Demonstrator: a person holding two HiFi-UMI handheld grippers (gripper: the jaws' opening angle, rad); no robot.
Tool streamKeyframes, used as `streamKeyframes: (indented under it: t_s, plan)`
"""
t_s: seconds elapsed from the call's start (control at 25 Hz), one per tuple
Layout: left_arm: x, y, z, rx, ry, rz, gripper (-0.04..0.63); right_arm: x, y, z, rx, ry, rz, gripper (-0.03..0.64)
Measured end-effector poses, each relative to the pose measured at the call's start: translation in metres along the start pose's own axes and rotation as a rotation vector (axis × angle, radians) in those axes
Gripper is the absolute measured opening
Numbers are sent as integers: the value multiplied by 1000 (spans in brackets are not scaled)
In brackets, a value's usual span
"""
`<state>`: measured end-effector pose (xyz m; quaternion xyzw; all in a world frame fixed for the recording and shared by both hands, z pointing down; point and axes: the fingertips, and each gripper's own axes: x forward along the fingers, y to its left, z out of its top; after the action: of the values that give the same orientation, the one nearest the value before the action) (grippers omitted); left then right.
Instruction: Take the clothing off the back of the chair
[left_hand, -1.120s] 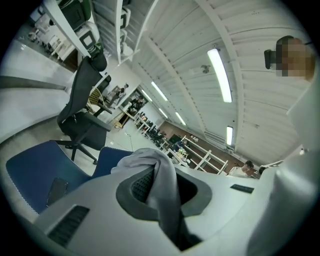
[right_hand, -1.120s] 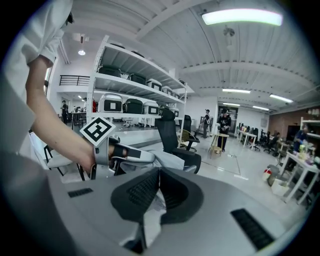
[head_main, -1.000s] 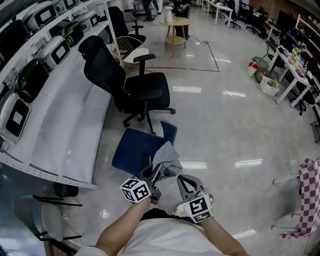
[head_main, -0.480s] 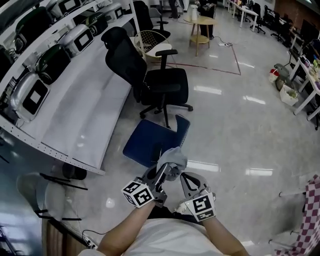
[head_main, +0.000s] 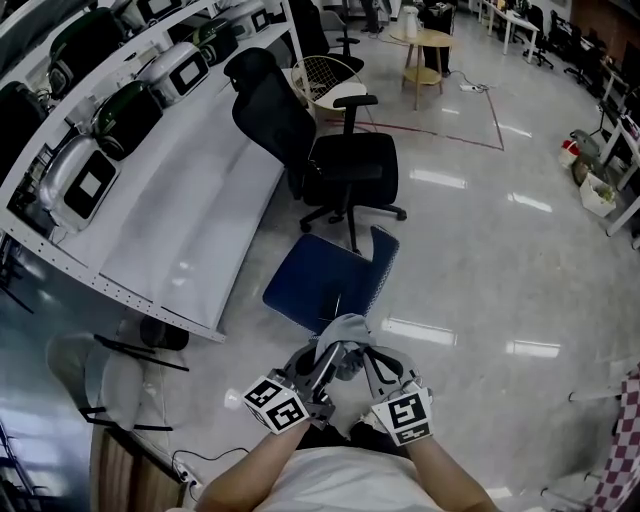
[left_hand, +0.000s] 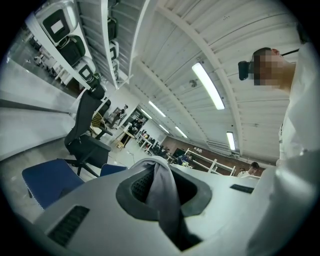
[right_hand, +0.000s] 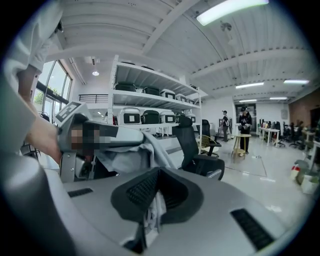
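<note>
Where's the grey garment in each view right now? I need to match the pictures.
Head view: garment bottom centre, just below the blue chair.
Left gripper view: garment lower centre, pinched between the jaws.
Right gripper view: garment left of centre, one fold down between the jaws.
Shared landmark: black office chair, in all three views.

You have no text, number or brand to read anywhere in these views. The left cube (head_main: 273, 403) on your left hand-held gripper (head_main: 323, 352) and the right cube (head_main: 405, 417) on your right hand-held gripper (head_main: 371, 358) carry only black-and-white square patterns, no letters. The white panels (head_main: 90, 185) on the shelf machines (head_main: 72, 170) are too small to show any print.
</note>
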<state>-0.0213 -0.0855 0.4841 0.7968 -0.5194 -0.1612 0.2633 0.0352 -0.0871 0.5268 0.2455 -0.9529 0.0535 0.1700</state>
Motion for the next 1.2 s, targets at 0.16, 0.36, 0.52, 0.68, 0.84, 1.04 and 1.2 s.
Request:
streamKeyframes:
  t_s: [0.16,0.36,0.52,0.68,0.84,1.04,1.2]
  plan:
    - [-16,1,1,-19,-11,2,37,1,14,2,-9,12,1,17]
    - [-42,-4,-6,-52,-9,-39,37,-1,35,5,-31,25,-33,17]
    - [-69,-7,-9,-95,-9,-69,37,-1,64,9,-40,48,-59,17]
    - [-94,-10,-8,-113,-10,-103,37,-6,87,12,-59,72,-92,17]
    - [-123,-7,-9,-122,-4,-137,37,-11,121,11,-61,86,-121,17]
    - [-144,-9,-15,-136,17,-178,37,-17,148,4,-53,109,-164,17]
    - [-155,-9,-24,-163,36,-197,37,-26,157,-1,-39,131,-199,17]
